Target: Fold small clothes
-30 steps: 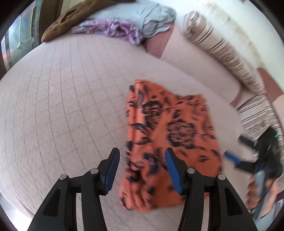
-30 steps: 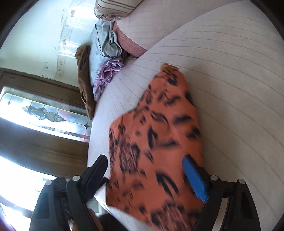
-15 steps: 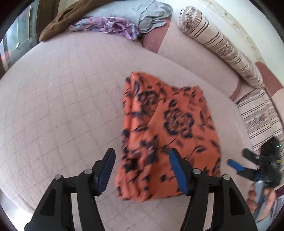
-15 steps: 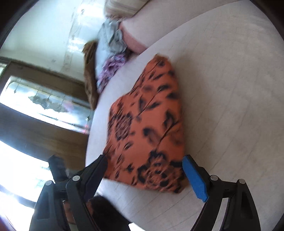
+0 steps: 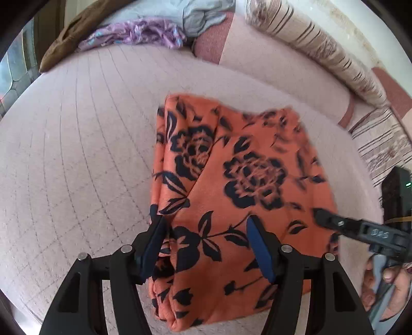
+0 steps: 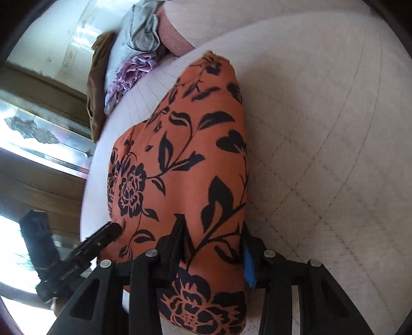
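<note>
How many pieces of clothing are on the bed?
4: orange floral garment in the middle; brown garment, purple garment and grey garment piled at the far edge. More may be hidden.

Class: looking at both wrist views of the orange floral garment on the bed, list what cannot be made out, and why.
- Orange garment: its type, folded over; near edge hidden behind left claw.
- Right claw: contact with cloth unclear; garment covers its fingertips.
- Clothes pile: items too bunched to identify.
</note>
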A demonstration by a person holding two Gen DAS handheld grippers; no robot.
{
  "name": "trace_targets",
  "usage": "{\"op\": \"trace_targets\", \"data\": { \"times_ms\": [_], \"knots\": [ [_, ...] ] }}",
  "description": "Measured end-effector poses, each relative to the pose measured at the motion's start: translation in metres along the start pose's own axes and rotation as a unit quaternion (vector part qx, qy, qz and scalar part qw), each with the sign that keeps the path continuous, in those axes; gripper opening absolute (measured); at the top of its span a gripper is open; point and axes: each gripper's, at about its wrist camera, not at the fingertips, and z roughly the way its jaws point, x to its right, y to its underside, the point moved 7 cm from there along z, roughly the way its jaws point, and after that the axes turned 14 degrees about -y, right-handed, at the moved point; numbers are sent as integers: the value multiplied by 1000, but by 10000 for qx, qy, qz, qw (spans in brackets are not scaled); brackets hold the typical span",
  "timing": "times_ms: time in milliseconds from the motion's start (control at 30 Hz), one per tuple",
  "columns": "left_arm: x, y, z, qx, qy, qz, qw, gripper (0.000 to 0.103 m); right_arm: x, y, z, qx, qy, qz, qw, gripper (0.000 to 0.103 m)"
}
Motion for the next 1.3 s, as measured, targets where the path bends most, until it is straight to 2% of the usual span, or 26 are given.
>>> {"op": "trace_targets", "data": {
  "times_ms": [67, 100, 133, 167, 233, 300, 333, 367, 400, 500, 533, 567, 600, 633, 733, 867, 933, 967, 1000, 1033, 1067, 1100, 1133, 1200, 1300],
  "knots": [
    [4, -4, -9, 223, 149, -9, 9996, 66, -3, -3, -4, 17, -124, 18, 9999, 51],
    [6, -3, -5, 230, 102, 54, 9997, 66, -2, -6, -8, 40, -356, 120, 9993, 64],
    [7, 1, 3, 121, 12, 149, 9998, 66, 1, -11, -12, 139, -596, 286, 9977, 78],
    [7, 6, 17, -87, -110, 264, 9996, 65, 4, -15, -18, 301, -724, 392, 9961, 83],
    [6, 10, 24, 48, -267, 337, 9991, 68, 15, -32, -23, 681, -890, 685, 9913, 83],
    [7, 10, 22, 57, -292, 312, 9991, 68, 29, -45, -11, 649, -1085, 1056, 9863, 83],
    [7, 10, 21, 39, -284, 302, 9991, 68, 38, -48, 1, 445, -1092, 1269, 9849, 70],
    [6, 10, 21, 10, -273, 284, 9992, 68, 39, -51, 13, 247, -1025, 1241, 9867, 39],
    [2, 11, 19, 9, -245, 268, 9993, 68, 31, -52, 17, 139, -853, 973, 9915, 39],
    [-10, 10, 10, 23, -110, 9, 9999, 67, 1, -52, 4, 350, -297, 173, 9988, 39],
    [-18, 9, 3, 19, 32, -186, 9998, 66, 1, -52, -1, 439, -146, 67, 9989, 45],
    [-27, 7, -5, 50, 312, -428, 9986, 66, 5, -50, -5, 489, 54, 40, 9988, 65],
    [-36, 7, -13, 89, 555, -672, 9962, 67, 12, -46, -7, 462, 83, 152, 9988, 75],
    [-44, 6, -16, 93, 780, -907, 9928, 68, 17, -42, -10, 440, -45, 329, 9985, 83],
    [-58, 9, -5, -288, 1275, -1310, 9827, 69, 24, -28, -20, 476, -496, 617, 9957, 83],
    [-51, 6, 18, -687, 1638, -1445, 9734, 69, 14, -16, -17, 413, -807, 520, 9945, 83],
    [-43, 9, 30, -794, 1598, -1278, 9756, 69, 12, -19, -7, 316, -782, 452, 9954, 83],
    [-41, 13, 42, -938, 1493, -1271, 9761, 65, 14, -18, -3, 249, -780, 474, 9955, 83],
    [-44, 14, 41, -895, 1502, -1324, 9756, 61, 17, -20, 4, 171, -759, 509, 9957, 80],
    [-42, 13, 40, -895, 1483, -1271, 9766, 50, 17, -20, 11, 55, -714, 464, 9964, 65],
    [-41, 14, 41, -966, 1437, -1222, 9773, 39, 13, -20, 17, -70, -591, 311, 9977, 58],
    [-40, 14, 40, -965, 1438, -1224, 9773, 34, 8, -21, 19, -113, -429, 149, 9989, 55],
    [-38, 13, 40, -967, 1476, -1224, 9767, 32, 3, -23, 20, -143, -343, 26, 9993, 46],
    [-34, 8, 27, -819, 1455, -1161, 9791, 27, -7, -26, 12, -153, -274, -186, 9993, 40],
    [-12, -8, -6, -400, 1574, -913, 9825, 27, -24, -34, -10, -44, -394, -445, 9982, 38]
  ]
}}
